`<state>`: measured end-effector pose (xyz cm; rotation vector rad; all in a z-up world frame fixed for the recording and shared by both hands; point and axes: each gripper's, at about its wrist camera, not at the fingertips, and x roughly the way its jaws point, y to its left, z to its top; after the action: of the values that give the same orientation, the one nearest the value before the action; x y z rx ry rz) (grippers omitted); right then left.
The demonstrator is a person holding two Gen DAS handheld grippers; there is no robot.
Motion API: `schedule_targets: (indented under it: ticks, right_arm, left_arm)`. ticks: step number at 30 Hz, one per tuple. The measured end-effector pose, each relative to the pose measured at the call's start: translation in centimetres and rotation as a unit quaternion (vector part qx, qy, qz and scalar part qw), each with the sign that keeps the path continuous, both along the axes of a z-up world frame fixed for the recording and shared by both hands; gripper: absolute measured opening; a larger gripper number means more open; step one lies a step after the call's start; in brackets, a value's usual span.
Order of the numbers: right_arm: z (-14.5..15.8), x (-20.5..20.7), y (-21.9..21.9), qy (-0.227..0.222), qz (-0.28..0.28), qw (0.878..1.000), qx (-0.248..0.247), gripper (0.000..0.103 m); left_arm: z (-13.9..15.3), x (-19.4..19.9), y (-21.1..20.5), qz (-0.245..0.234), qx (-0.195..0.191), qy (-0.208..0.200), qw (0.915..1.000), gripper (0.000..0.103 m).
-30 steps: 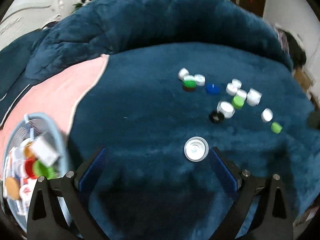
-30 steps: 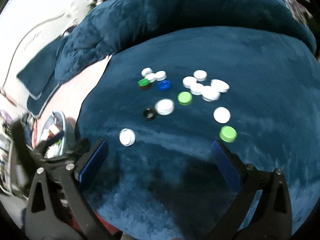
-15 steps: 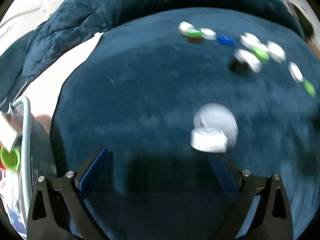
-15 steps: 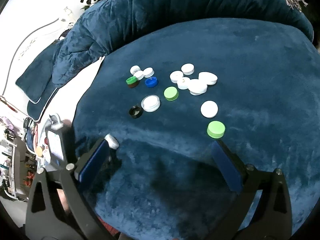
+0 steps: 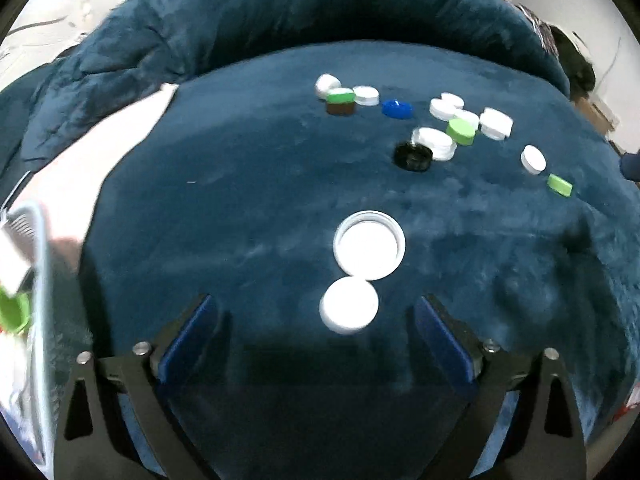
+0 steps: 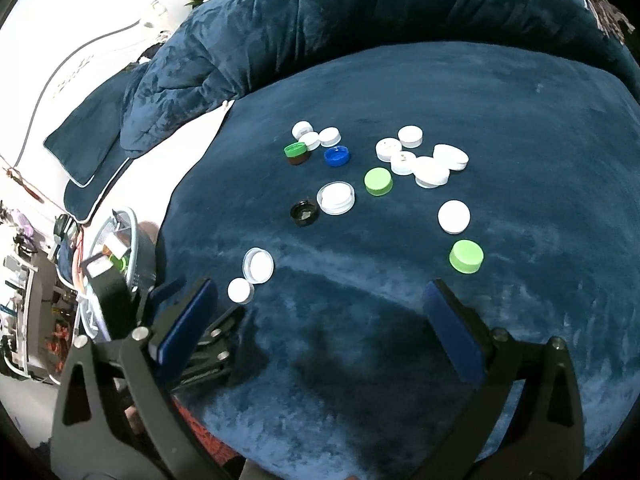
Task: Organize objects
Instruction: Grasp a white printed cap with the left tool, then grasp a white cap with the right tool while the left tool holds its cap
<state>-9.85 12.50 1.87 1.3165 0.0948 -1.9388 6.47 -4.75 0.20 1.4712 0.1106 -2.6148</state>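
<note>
Two white caps lie close together on the blue plush blanket: an open-side-up cap and a smaller flat one. My left gripper points down at them. Its jaws are closing, with the smaller cap between the blue pads and neither pad touching it. My right gripper hovers open over bare blanket, nothing between its fingers. Farther back lie several scattered caps, among them a black one, a blue one and a green one.
A light blue mesh basket with caps inside stands at the blanket's left edge, on a pale pink sheet. A thick rolled blue quilt rims the far side. Cluttered shelves show at the far left.
The left gripper has sunk toward the blanket and its jaws have narrowed. Where one white cap lay, a second, smaller white cap now lies beside it. The right gripper has hardly moved.
</note>
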Motion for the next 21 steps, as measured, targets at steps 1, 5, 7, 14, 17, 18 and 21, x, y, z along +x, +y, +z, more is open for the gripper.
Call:
schedule_targets:
  ticks: [1, 5, 7, 14, 17, 18, 21]
  right_arm:
    - [-0.1, 0.0, -0.1, 0.000, 0.000, 1.000, 0.001, 0.103]
    - [-0.8, 0.0, -0.5, -0.006, 0.001, 1.000, 0.008, 0.103]
    - [-1.1, 0.1, -1.0, -0.008, 0.006, 1.000, 0.010, 0.103]
    - [-4.2, 2.2, -6.6, -0.010, 0.073, 0.996, 0.044, 0.103]
    - [-5.5, 3.6, -9.7, 0.023, 0.101, 0.992, 0.073, 0.102]
    - [-6.1, 4.2, -10.9, 0.037, 0.112, 0.989, 0.084, 0.102]
    - [-7.8, 5.0, -13.6, 0.052, 0.125, 0.985, 0.103, 0.101]
  left_arm:
    - [-0.5, -0.6, 0.0, -0.002, 0.006, -0.011, 0.9999, 0.082]
    - [-0.8, 0.1, -0.5, 0.008, 0.014, -0.014, 0.9998, 0.031]
    - [-0.3, 1.1, -1.0, 0.011, 0.023, -0.008, 0.9997, 0.031]
    - [1.3, 4.7, -3.2, 0.033, 0.033, 0.002, 0.9989, 0.031]
    - [1.8, 5.9, -4.7, 0.048, 0.037, 0.008, 0.9981, 0.031]
    - [2.0, 6.3, -5.2, 0.052, 0.036, 0.009, 0.9980, 0.031]
    - [2.3, 7.3, -6.5, 0.062, 0.039, 0.012, 0.9973, 0.031]
